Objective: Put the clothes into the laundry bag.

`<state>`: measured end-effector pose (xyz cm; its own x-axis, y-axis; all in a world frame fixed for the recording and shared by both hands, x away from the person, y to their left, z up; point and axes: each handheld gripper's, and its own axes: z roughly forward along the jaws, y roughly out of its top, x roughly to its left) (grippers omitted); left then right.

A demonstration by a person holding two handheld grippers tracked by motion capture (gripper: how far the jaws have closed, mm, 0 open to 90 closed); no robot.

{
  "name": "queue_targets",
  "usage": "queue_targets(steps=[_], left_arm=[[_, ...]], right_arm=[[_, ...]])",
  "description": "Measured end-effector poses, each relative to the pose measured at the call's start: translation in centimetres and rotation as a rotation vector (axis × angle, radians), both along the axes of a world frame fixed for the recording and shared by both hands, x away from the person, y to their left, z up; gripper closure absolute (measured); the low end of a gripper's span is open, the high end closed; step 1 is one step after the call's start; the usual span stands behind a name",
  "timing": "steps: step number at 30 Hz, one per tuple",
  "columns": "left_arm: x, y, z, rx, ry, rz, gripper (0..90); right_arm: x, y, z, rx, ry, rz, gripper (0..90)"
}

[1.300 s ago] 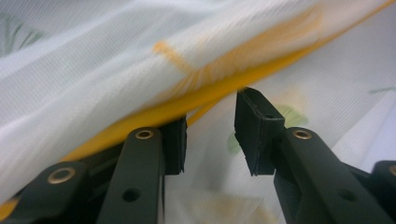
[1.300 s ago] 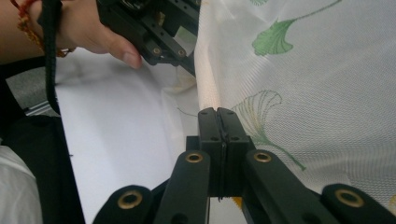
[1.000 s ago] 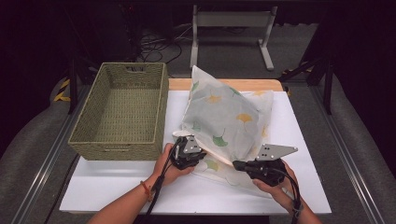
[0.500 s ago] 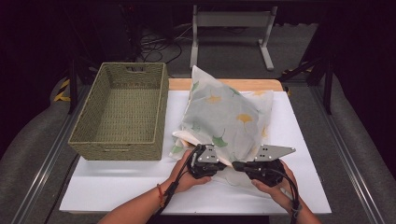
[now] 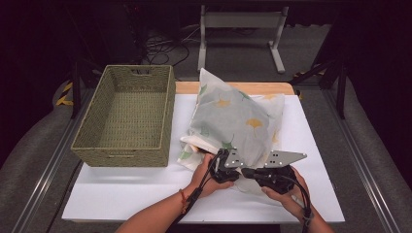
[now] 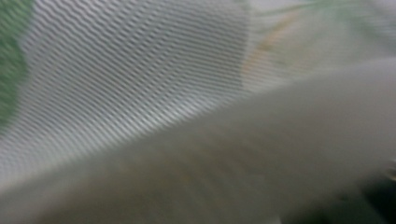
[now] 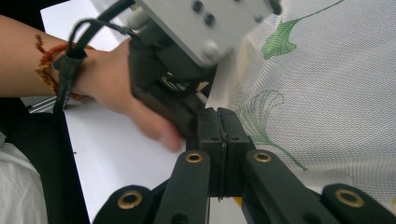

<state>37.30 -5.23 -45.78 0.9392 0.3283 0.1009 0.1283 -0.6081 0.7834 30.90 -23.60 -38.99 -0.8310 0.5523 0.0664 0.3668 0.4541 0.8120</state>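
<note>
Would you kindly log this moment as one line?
right gripper: shut on leaf-print pillowcase edge | left gripper: at same edge | woven green basket: empty

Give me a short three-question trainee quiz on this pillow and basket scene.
1. True or false: the pillow lies inside the woven basket.
2. How do the right gripper jaws stand? A wide open, B closed together.
3. Which edge of the pillow do the right gripper and the left gripper work at?

Key
1. False, it lies on the white table beside the basket.
2. B.
3. The edge nearest the person.
</note>
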Motion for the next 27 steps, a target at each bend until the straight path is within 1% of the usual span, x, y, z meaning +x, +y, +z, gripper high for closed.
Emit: queue_targets(steps=[1,2,3,5,7,8,9,11,12,13,14,16,17,18,19,20,21,22,23,24,26,27], left_arm=[[0.2,-0.1,-0.1,-0.001,-0.002,0.010,79.7],[0.3,-0.1,-0.1,0.008,-0.011,0.022,83.6],[0.4,-0.2,-0.1,0.015,-0.025,0.020,86.2],[0.4,-0.3,0.1,0.035,-0.052,0.044,87.6],[0.5,-0.3,0.3,0.049,-0.098,0.064,87.9],[0.7,-0.3,0.3,0.054,-0.125,0.093,87.9],[1.0,-0.1,0.2,0.056,-0.127,0.119,88.0],[1.9,0.5,0.0,0.034,-0.115,0.169,88.0],[1.9,0.5,0.0,0.034,-0.115,0.169,88.0],[2.5,1.1,-0.2,0.002,-0.098,0.212,88.0],[2.7,1.3,-0.2,-0.005,-0.102,0.234,88.0],[3.0,1.6,-0.2,-0.022,-0.089,0.249,88.0],[3.1,1.7,-0.1,-0.023,-0.088,0.251,87.9],[3.1,1.8,-0.1,-0.029,-0.078,0.251,87.7],[3.1,1.9,-0.2,-0.036,-0.070,0.241,87.0],[3.1,1.9,-0.2,-0.036,-0.070,0.241,85.3],[2.9,2.1,-0.1,-0.058,-0.048,0.230,83.4],[2.9,2.1,-0.1,-0.058,-0.048,0.230,80.7],[2.9,2.3,-0.1,-0.078,-0.031,0.199,80.7],[2.8,2.5,0.0,-0.082,-0.027,0.189,76.8],[2.5,2.9,0.1,-0.073,-0.017,0.172,73.0],[2.4,3.0,0.1,-0.080,-0.005,0.165,69.6]], right_arm=[[0.0,0.0,0.0,0.000,0.000,-0.001,90.0],[0.0,0.0,0.0,-0.001,0.001,-0.003,90.0],[0.0,0.0,0.0,0.000,0.001,-0.003,90.0],[0.0,0.0,0.0,0.001,0.000,-0.003,90.0],[0.0,0.0,0.0,0.001,0.000,-0.002,90.0],[0.0,0.0,0.0,0.000,-0.001,-0.003,90.0],[0.0,0.0,0.1,-0.001,-0.001,-0.001,90.0],[0.0,0.0,0.0,-0.004,0.000,0.000,90.0],[0.0,0.0,0.0,-0.004,0.000,0.000,90.0],[0.0,-0.1,0.0,-0.007,0.005,0.001,90.0],[0.0,-0.1,-0.1,-0.010,0.009,0.002,90.0],[0.1,-0.1,-0.3,-0.017,0.017,0.002,90.0],[0.2,0.0,-0.3,-0.019,0.020,0.002,90.0],[0.2,0.0,-0.4,-0.023,0.019,0.003,90.0],[0.2,0.1,-0.4,-0.029,0.018,0.002,90.0],[0.2,0.1,-0.4,-0.029,0.018,0.002,90.0],[0.2,0.1,-0.5,-0.050,0.009,-0.003,90.0],[0.2,0.1,-0.5,-0.050,0.009,-0.003,90.0],[0.2,0.1,-0.6,-0.062,0.005,-0.008,90.0],[0.3,0.1,-0.7,-0.071,0.003,-0.011,90.0],[0.4,0.1,-1.0,-0.076,0.009,-0.012,90.0],[0.4,0.2,-1.1,-0.083,0.007,-0.013,90.0]])
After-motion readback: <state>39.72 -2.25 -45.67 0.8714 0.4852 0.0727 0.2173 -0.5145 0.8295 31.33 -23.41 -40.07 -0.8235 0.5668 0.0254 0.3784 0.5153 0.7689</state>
